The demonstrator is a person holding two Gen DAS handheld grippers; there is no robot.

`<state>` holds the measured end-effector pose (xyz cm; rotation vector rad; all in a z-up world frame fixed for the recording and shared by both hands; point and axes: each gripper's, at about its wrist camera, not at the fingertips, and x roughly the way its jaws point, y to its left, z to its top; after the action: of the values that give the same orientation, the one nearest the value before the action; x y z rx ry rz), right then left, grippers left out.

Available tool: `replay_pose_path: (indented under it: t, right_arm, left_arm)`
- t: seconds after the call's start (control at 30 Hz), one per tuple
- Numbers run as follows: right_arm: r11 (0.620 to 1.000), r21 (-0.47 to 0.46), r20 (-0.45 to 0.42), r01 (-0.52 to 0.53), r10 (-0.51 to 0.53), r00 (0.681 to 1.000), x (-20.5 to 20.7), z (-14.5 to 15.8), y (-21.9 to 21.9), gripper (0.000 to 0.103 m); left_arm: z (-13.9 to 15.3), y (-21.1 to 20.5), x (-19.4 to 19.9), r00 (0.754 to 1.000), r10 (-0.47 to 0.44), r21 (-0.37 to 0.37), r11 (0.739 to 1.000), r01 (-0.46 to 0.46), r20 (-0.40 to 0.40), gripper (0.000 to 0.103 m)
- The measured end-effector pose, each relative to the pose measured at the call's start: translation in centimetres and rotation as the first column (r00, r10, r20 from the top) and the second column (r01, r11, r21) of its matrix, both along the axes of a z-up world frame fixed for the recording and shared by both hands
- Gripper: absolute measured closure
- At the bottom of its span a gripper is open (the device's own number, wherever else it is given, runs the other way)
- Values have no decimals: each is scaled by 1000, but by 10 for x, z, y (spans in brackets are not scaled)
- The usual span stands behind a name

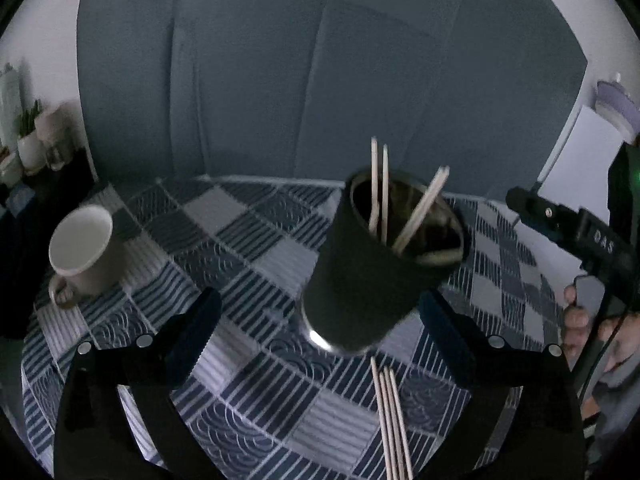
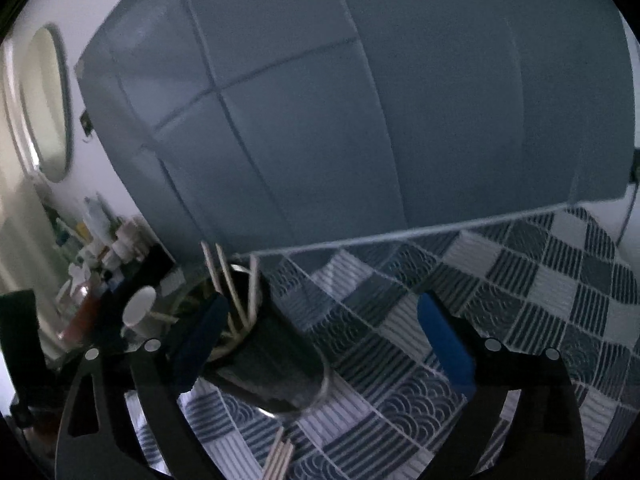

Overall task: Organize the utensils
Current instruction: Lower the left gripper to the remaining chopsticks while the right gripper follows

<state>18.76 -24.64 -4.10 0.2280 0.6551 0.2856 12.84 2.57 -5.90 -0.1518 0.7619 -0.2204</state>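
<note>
While both tongs [image 1: 316, 336] [image 2: 324, 332] gape, cup [image 1: 372, 264] stands mid-cloth [image 1: 240, 232].

You're in a home: a table under a blue patchwork cloth [image 1: 256, 240], a white mug [image 1: 82, 254], potted plants [image 1: 30, 136] on a side shelf, a round mirror [image 2: 44, 100] and crowded toiletry bottles [image 2: 104, 248] by the wall.

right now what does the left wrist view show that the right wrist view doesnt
Only the left wrist view shows the other gripper at the right edge and the person's hand.

Only the right wrist view shows the oval mirror and the cluttered shelf of bottles.

Both show the dark utensil cup holding chopsticks, loose chopsticks on the checked tablecloth, and the white mug.
</note>
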Motion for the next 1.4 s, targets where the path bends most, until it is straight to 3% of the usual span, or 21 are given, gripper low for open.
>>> replay_pose_path:
  t: [0.33,0.67,0.83,1.27,1.4]
  right_arm:
    - [999,-43,-170,3,-10,985,-9,-57,-8,12]
    - [994,-99,-324,-36,2,946,-24,-106,-2,12]
    - [990,-125,-350,-67,19,937,-34,-119,4,12]
    - [980,-164,-400,-115,40,916,-43,-138,18,12]
    - [979,-156,-414,-128,53,909,-44,-141,25,12]
  left_arm:
    - [-53,-16,-23,988,-36,18,999,39,-147,6]
    - [-98,-34,-45,959,-63,41,996,77,-275,6]
    - [-112,-42,-51,945,-71,58,994,94,-320,6]
    - [-123,-58,-49,935,-61,156,980,123,-350,6]
    - [-127,-66,-49,933,-70,225,962,157,-352,6]
